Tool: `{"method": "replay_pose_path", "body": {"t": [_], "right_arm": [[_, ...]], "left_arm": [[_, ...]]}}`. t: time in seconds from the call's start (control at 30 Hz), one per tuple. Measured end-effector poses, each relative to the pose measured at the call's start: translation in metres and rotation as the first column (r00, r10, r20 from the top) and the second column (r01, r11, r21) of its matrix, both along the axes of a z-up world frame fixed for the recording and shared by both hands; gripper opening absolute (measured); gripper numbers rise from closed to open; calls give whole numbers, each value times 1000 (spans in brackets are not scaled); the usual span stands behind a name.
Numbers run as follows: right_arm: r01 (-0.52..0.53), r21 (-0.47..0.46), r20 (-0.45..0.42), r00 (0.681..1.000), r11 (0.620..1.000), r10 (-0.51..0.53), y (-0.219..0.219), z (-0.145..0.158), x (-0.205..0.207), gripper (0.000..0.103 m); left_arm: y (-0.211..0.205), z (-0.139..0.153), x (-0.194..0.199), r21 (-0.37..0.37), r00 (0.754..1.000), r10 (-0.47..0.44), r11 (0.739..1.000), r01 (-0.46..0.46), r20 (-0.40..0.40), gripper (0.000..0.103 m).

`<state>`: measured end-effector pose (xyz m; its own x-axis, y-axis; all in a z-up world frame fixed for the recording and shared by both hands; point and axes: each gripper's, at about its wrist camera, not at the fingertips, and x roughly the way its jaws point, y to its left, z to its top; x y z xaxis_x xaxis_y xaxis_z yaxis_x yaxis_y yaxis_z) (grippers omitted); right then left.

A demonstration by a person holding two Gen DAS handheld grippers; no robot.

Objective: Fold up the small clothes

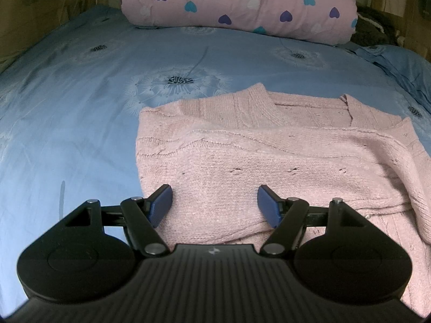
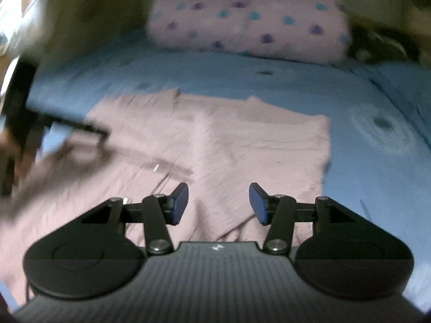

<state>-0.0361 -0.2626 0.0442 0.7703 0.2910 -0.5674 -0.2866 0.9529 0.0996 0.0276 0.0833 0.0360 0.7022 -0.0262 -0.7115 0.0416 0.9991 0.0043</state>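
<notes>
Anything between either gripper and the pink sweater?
Nothing visible. The left gripper is open above the pink sweater, with only knit showing between its pads. The right gripper is also open over the sweater; that view is blurred, but nothing lies in between.

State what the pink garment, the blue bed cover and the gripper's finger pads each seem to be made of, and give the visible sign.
Pink sweater: knitted yarn, probably wool or acrylic; stitch rows, ribbing and a fuzzy matt surface show.
Blue bed sheet: smooth woven cloth, likely cotton, with a faint sheen, fine creases and printed dandelions.
Finger pads of the left gripper: dark blue, probably rubber or plastic, matt and finely textured.
</notes>
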Motion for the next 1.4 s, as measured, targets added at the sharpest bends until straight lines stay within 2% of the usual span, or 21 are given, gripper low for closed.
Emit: {"method": "replay_pose_path", "body": {"t": [0.1, 0.2, 0.3, 0.37, 0.4, 0.43, 0.5, 0.63, 0.77, 0.87, 0.97, 1.07, 1.2, 1.3, 1.4], "right_arm": [[144, 149, -74, 988, 978, -134, -20, -8, 20, 53], [182, 141, -92, 981, 973, -170, -19, -20, 31, 55], [122, 112, -93, 989, 986, -112, -6, -31, 32, 54], [88, 125, -108, 991, 988, -75, 0, -34, 32, 37], [69, 152, -121, 991, 986, -51, 0, -34, 33, 18], [61, 183, -129, 991, 981, -38, 0, -33, 33, 15], [63, 181, -104, 994, 981, -45, 2, -25, 30, 8], [45, 166, 30, 998, 985, -50, -1, 7, 22, 8], [96, 114, 150, 982, 989, -112, -9, 36, 28, 8], [150, 113, 173, 971, 982, -168, -25, 48, 47, 8], [221, 116, 166, 957, 968, -238, -42, 51, 69, 8], [292, 50, 132, 946, 955, -296, -50, 38, 90, 8], [286, -61, 45, 958, 956, -284, -50, 2, 118, 8], [281, -87, -8, 959, 956, -283, -49, -25, 132, 11], [307, -67, 16, 952, 949, -307, -48, -36, 130, 13]], "left_arm": [[0, 0, 0, 2, 1000, -1, 1000, 1, 0, 75], [0, 0, 0, 0, 1000, 0, 1000, 0, -1, 75], [-1, 0, 0, 0, 1000, 3, 1000, -3, -1, 75], [-1, 1, -1, 1, 1000, 5, 1000, -5, 6, 75], [-2, 2, -2, 5, 1000, 4, 1000, -4, 13, 75], [-2, 3, -3, 11, 1000, 2, 1000, -2, 26, 75], [-2, 9, -8, 28, 998, 7, 1000, -9, 63, 75], [1, 28, -15, 25, 991, 7, 1000, -10, 131, 75], [3, 39, -12, -13, 988, 7, 1000, -5, 156, 75], [1, 37, -7, -26, 986, 1, 1000, 3, 165, 75], [-3, 24, 1, -17, 988, -6, 1000, 8, 155, 75], [-4, 5, 11, -14, 994, -4, 1000, 5, 105, 75], [0, -6, 17, -11, 996, 17, 1000, -16, 90, 79], [1, -4, 17, -16, 996, 10, 1000, -8, 90, 80], [5, 8, 13, -29, 992, 5, 1000, -1, 128, 80]]}}
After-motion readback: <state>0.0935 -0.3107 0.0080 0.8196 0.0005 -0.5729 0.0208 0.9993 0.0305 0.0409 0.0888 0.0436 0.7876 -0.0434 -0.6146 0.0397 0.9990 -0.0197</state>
